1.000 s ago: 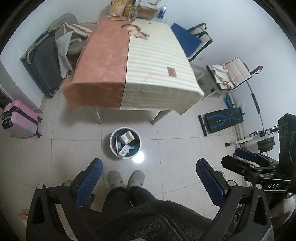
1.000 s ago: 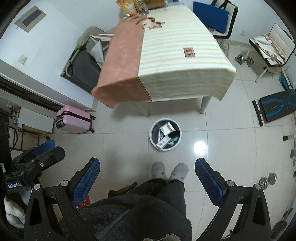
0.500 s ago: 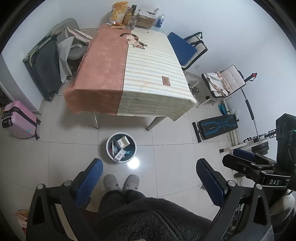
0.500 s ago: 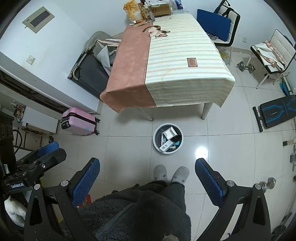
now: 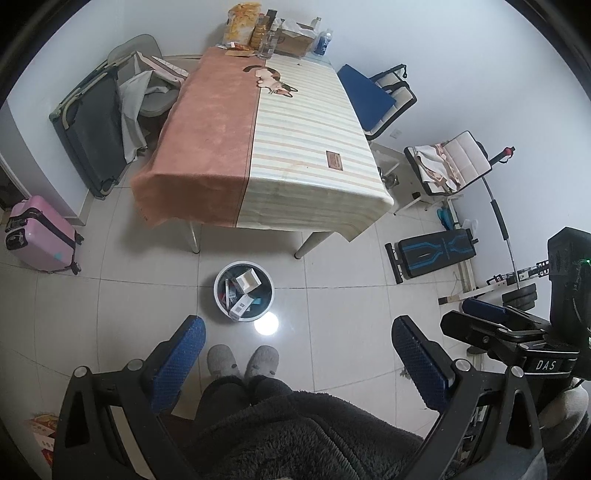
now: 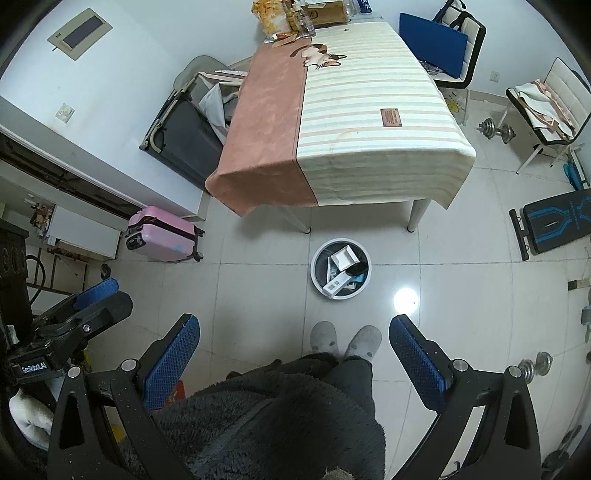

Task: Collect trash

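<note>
Here the left gripper (image 5: pixel 297 354) is held high over the tiled floor (image 5: pixel 351 306), its two blue-padded fingers (image 5: pixel 181 360) spread wide with nothing between them and nothing touching them. The right gripper (image 6: pixel 293 350) is the same: jaws fully released, blue pads (image 6: pixel 415 360) far apart, gripping nothing.

The bin (image 5: pixel 221 301), a round white one, stands on the floor just in front of the person's grey slippers (image 5: pixel 242 360), on the near side of the table (image 5: pixel 306 173). Inside it lie a white box (image 5: pixel 248 279), a flat white carton (image 5: pixel 239 305) leaning against the near rim, and some darker bits I cannot make out. A bright ceiling-light reflection (image 5: pixel 266 324) sits on the tile just right of the bin.

The table is covered by a cloth, pink on the left half and striped cream on the right. At its far end are snack bags (image 5: pixel 240 24), a cardboard box (image 5: pixel 295 37) and bottles (image 5: pixel 323 40).

To the left, a pink suitcase (image 5: pixel 35 232) stands on the floor. To the right are a chair with a blue cushion (image 5: pixel 364 98) and a black exercise bench (image 5: pixel 432 254).
</note>
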`<state>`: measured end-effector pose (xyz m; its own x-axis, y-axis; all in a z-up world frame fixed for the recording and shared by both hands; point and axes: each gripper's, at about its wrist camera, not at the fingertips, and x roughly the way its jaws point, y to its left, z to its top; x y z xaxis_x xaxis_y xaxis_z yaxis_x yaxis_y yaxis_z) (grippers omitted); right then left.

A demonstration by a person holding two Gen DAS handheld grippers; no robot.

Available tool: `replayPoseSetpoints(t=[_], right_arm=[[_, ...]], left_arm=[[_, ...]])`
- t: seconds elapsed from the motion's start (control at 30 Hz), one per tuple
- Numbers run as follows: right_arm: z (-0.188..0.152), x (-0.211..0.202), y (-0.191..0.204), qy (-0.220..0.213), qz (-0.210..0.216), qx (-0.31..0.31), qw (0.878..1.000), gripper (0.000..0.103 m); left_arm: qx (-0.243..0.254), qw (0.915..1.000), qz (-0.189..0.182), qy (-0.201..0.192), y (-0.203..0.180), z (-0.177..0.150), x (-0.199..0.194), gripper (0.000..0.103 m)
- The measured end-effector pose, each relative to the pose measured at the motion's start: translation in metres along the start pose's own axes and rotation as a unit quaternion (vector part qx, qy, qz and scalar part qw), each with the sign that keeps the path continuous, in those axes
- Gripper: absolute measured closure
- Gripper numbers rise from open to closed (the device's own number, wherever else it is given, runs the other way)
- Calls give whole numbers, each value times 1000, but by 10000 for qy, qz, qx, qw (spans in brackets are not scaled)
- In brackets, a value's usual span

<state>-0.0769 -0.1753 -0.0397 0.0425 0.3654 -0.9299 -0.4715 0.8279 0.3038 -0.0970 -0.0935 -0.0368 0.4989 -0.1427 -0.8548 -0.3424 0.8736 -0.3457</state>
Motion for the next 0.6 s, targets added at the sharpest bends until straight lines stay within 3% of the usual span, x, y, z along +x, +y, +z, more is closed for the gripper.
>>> replayPoseSetpoints(t=[0.6], right_arm=[[-5, 2, -1, 69, 35, 7, 10000, 0]], left_arm=[[125, 9999, -20, 59, 2, -6, -3, 0]])
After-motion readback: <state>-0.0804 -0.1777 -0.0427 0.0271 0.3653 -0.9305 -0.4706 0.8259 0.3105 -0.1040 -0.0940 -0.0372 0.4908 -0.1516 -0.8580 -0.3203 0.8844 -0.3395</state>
